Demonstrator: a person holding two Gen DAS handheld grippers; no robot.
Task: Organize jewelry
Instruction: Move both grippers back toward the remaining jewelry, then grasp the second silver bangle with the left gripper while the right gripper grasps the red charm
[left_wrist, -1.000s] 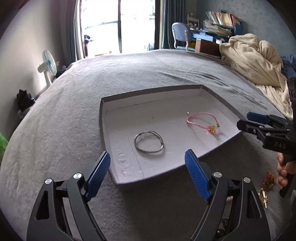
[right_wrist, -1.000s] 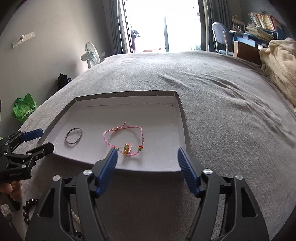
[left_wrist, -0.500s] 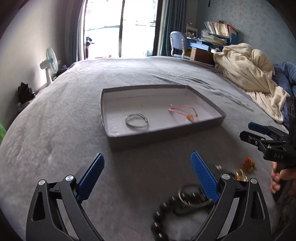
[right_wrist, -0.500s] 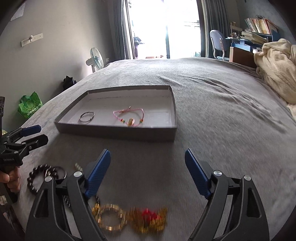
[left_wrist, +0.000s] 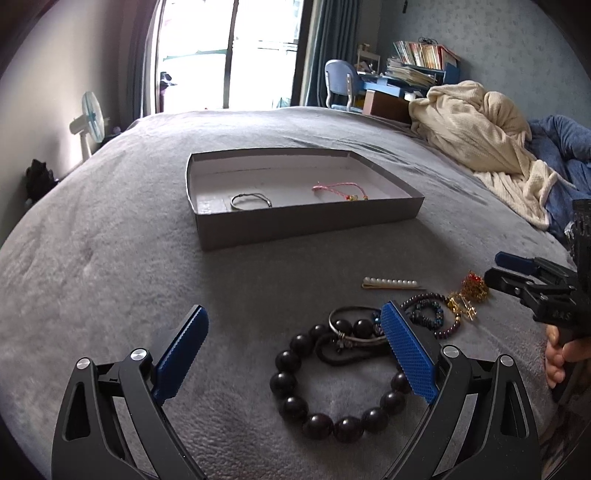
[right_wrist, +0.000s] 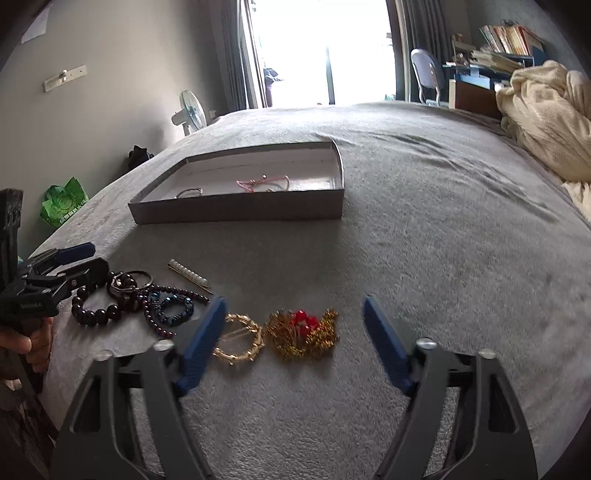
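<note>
The left gripper (left_wrist: 295, 347) stands spread wide, its blue ribbed pads apart and pinching nothing. Between and below them on the grey bedspread (left_wrist: 110, 258) lies a bracelet of large dark round beads (left_wrist: 332, 387), with a thin silver bangle (left_wrist: 354, 325) and a black cord loop tangled at its far edge. Whether the right-hand pad touches the bangle I cannot tell.

The right gripper (right_wrist: 293, 332) has just been narrowing its jaws, yet they are apart and grip nothing. A gold ring-shaped brooch (right_wrist: 238, 339) lies on the bedspread just beside its left pad, and a gold filigree ornament with red beads (right_wrist: 304, 328) lies between the pads.

The left view alone shows a rumpled cream blanket with blue bedding on the far right, and the fingers of the person's right hand (left_wrist: 557, 358) on the handle. The right view alone shows a green bag by the left wall and the gold pieces in full. Both show a white pearl hair clip (left_wrist: 391, 283), a small purple bead strand (right_wrist: 173, 295) and a blue bead bracelet (right_wrist: 177, 308) between the two tools.

Farther off sits a shallow grey cardboard box lid (left_wrist: 306, 225), pale inside. In it lie a slim grey wire bangle (left_wrist: 251, 201) on the left and a pink cord bracelet with a gold charm (left_wrist: 341, 190) on the right, well apart.
</note>
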